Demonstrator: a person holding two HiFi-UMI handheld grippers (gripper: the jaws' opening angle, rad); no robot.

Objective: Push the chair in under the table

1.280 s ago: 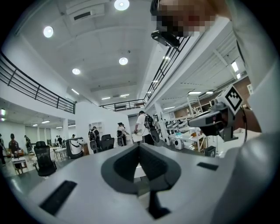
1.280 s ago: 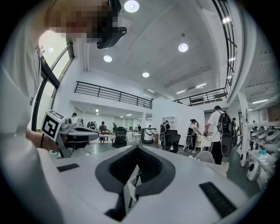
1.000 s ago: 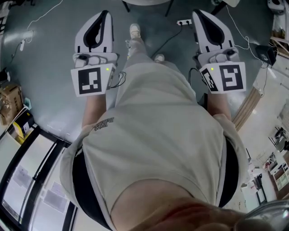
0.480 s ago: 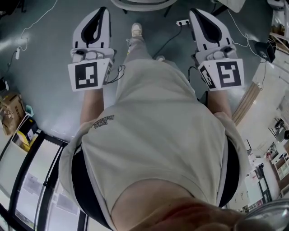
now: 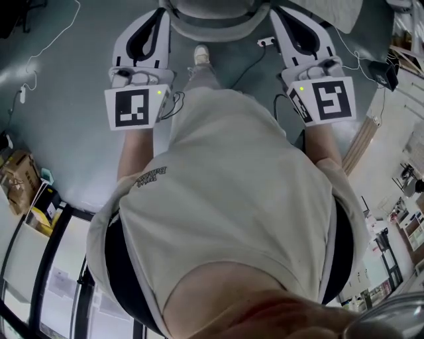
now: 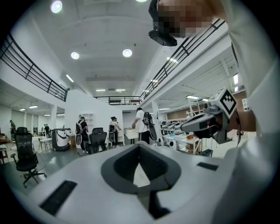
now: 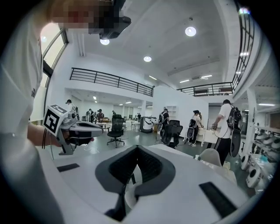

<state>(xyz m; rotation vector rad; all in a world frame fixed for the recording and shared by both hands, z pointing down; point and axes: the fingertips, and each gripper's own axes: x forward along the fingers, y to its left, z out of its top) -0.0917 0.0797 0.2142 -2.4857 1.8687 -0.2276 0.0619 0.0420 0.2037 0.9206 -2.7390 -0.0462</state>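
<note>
Chair (image 5: 211, 21): its pale grey curved edge is showing at the top of the head view, cut off by the frame.
Left gripper (image 5: 160, 12): it is pointing forward on the chair's left side, its tip just beside the chair's rim. Whether it is touching the rim cannot be told.
Left fingers (image 6: 154, 165): they are lying together, with nothing between them.
Right gripper (image 5: 274, 12): it is pointing forward on the chair's right side, its tip just beside the rim. Contact cannot be told here either.
Right fingers (image 7: 151, 165): they are pressing together on nothing.
Person: is standing behind the chair, with a pale shirt (image 5: 232, 198) filling the lower head view and one shoe (image 5: 199, 54) stepping just short of the chair.
Floor (image 5: 66, 93): a dark cable (image 5: 248, 59) is running from the chair's right side towards the person, and a white power strip (image 5: 266, 42) is lying near that side.
Hall beyond the chair: people (image 6: 142, 124) are standing about, and a black office chair (image 7: 116, 127) is standing well apart from the chair.
</note>
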